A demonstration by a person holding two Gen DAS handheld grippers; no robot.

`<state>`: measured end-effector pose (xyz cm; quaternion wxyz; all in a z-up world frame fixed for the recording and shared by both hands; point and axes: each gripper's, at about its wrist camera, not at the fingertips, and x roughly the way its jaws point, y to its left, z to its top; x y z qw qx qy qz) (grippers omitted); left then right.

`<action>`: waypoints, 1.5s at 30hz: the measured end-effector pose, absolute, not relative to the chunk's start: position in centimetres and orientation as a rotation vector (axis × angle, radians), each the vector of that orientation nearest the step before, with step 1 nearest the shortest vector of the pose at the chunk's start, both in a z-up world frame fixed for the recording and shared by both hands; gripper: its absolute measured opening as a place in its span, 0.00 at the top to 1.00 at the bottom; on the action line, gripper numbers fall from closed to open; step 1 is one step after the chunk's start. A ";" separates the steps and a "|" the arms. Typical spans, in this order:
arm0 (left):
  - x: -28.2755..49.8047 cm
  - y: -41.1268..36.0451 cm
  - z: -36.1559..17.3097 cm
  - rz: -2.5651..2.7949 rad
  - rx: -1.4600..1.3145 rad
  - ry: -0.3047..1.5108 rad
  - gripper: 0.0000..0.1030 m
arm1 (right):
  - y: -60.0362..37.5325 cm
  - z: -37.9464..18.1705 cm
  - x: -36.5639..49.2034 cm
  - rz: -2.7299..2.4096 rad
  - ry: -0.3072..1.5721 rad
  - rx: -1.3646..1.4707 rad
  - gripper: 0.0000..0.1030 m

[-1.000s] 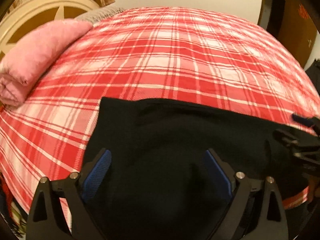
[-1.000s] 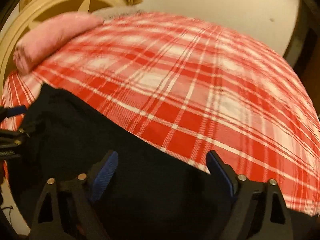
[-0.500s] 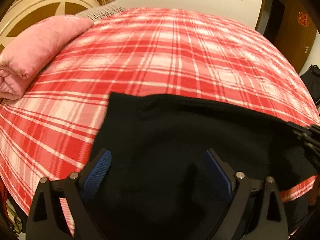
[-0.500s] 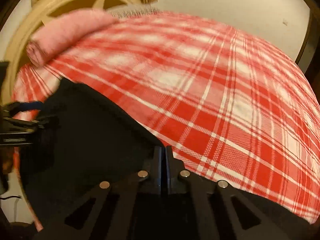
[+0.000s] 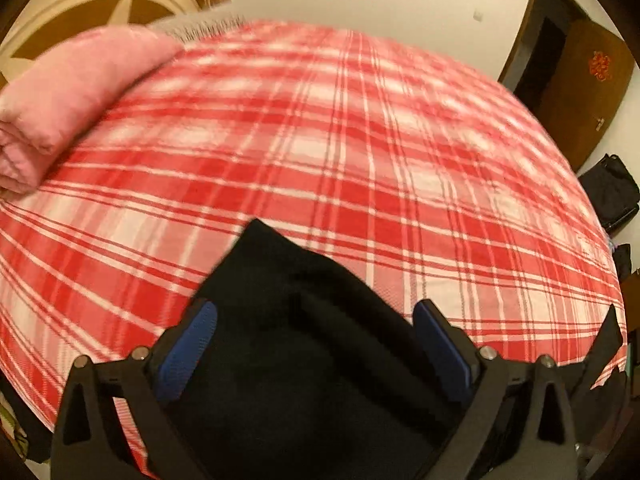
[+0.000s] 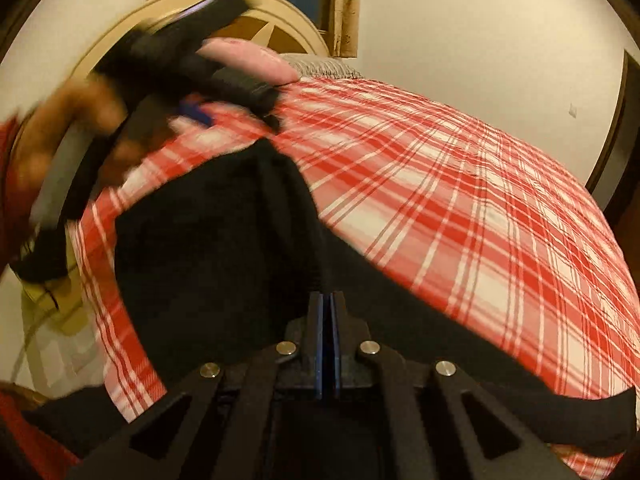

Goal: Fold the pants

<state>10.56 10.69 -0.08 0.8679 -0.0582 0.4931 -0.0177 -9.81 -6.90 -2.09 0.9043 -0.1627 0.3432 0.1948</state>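
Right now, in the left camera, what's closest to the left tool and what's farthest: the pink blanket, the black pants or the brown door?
1. Black pants, right between the left tool tips.
2. Pink blanket, up left on the bed.
3. Brown door, far right, past the bed.

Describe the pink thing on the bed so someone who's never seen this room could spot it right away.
Start at the bed with the red and white plaid sheet. Follow it up toward the cream headboard. There lies a folded pink blanket, the only plain soft bundle, unlike the black pants at the near edge.
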 end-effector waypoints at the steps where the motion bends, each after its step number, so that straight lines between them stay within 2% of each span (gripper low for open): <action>1: 11.1 10.4 -0.5 -0.030 -0.124 1.050 0.02 | -6.6 -2.7 -10.1 0.399 0.713 -0.355 0.97; 7: 14.6 8.4 -3.1 0.027 -0.061 1.155 0.05 | -6.4 -3.6 -10.8 0.399 0.702 -0.406 0.97; 11: 15.5 7.6 -5.3 0.056 -0.007 1.226 0.26 | -6.7 -3.9 -10.5 0.400 0.709 -0.404 0.97; 13: 15.4 7.7 -5.7 0.067 0.018 1.218 0.32 | -7.0 -3.7 -10.7 0.400 0.704 -0.396 0.97; 16: 14.9 8.4 -5.1 0.066 0.026 1.173 0.65 | -7.4 -2.9 -10.9 0.393 0.683 -0.383 0.97; 17: 14.8 8.9 -4.8 0.057 -0.001 1.165 0.82 | -7.6 -2.6 -10.8 0.394 0.681 -0.367 0.97; 18: 14.7 9.8 -4.4 0.031 -0.055 1.161 0.88 | -8.0 -2.2 -10.6 0.397 0.681 -0.345 0.97; 20: 13.9 11.7 -3.3 -0.037 -0.196 1.129 0.90 | -8.7 -1.1 -10.2 0.400 0.675 -0.298 0.97; 25: 8.2 14.3 1.5 -0.106 -0.295 0.963 0.90 | -9.5 1.9 -11.5 0.436 0.640 -0.247 0.97; 30: 0.7 17.0 2.8 -0.078 -0.308 0.845 0.90 | -8.7 2.3 -14.4 0.498 0.650 -0.270 0.97; 33: -0.4 17.7 1.3 -0.033 -0.255 0.870 0.90 | -8.4 0.5 -15.4 0.511 0.695 -0.286 0.97; 35: 0.2 17.9 0.6 -0.015 -0.238 0.909 0.86 | -8.2 -1.1 -15.4 0.520 0.739 -0.280 0.97; 37: 1.2 17.2 0.7 -0.030 -0.211 0.943 0.78 | -7.8 -2.6 -15.5 0.555 0.792 -0.270 0.97; 38: 1.6 16.7 1.0 -0.038 -0.190 0.945 0.67 | -7.6 -3.2 -15.5 0.571 0.812 -0.264 0.97; 39: 2.6 15.7 1.4 -0.045 -0.160 0.941 0.49 | -7.3 -3.9 -15.6 0.579 0.827 -0.267 0.97; 41: 3.9 14.1 1.9 -0.049 -0.114 0.921 0.30 | -6.7 -5.2 -15.9 0.565 0.842 -0.309 0.97; 42: 4.8 13.3 1.9 -0.044 -0.093 0.910 0.26 | -6.6 -5.6 -16.0 0.557 0.846 -0.320 0.97; 45: 7.8 10.8 0.4 0.003 -0.027 0.957 0.26 | -6.8 -6.2 -15.8 0.548 0.861 -0.298 0.97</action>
